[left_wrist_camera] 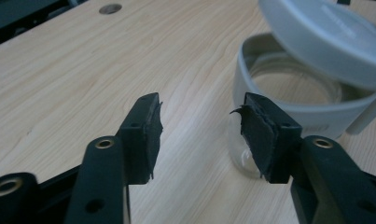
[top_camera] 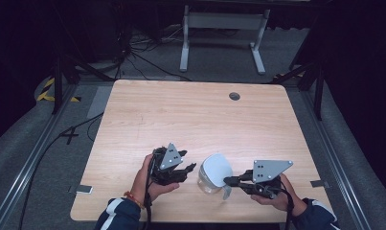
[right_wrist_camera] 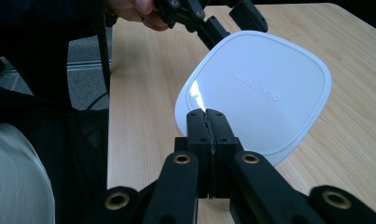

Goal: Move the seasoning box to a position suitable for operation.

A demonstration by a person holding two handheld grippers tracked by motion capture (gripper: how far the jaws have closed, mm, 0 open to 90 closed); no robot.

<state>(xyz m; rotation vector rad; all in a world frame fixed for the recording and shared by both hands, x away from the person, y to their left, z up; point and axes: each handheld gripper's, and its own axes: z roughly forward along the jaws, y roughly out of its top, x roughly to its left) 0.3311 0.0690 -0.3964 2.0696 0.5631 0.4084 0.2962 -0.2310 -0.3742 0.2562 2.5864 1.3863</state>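
The container [top_camera: 210, 182], in the lower centre of the high view between the two hands, is judged light and rigid; its clear wall looks like glass or hard plastic, so it is treated as breakable and slippery, and it is best taken by the grey rim band [left_wrist_camera: 288, 100] rather than the smooth wall. The lid [right_wrist_camera: 255, 88] is a thin, stiff, white plate of rounded-square outline with raised lettering and a glossy face; it is judged light but liable to pivot or slip when pinched at one edge only. The right tongs [right_wrist_camera: 208, 114] are closed on the lid's near edge, and the lid is held tilted above the open mouth of the container, as seen at the upper right of the left gripper view. The left tongs [left_wrist_camera: 199, 126] are spread wide and hold nothing, their pads worn and frayed, just beside the container's wall. The wooden worktop [top_camera: 181, 115] bears nothing else.
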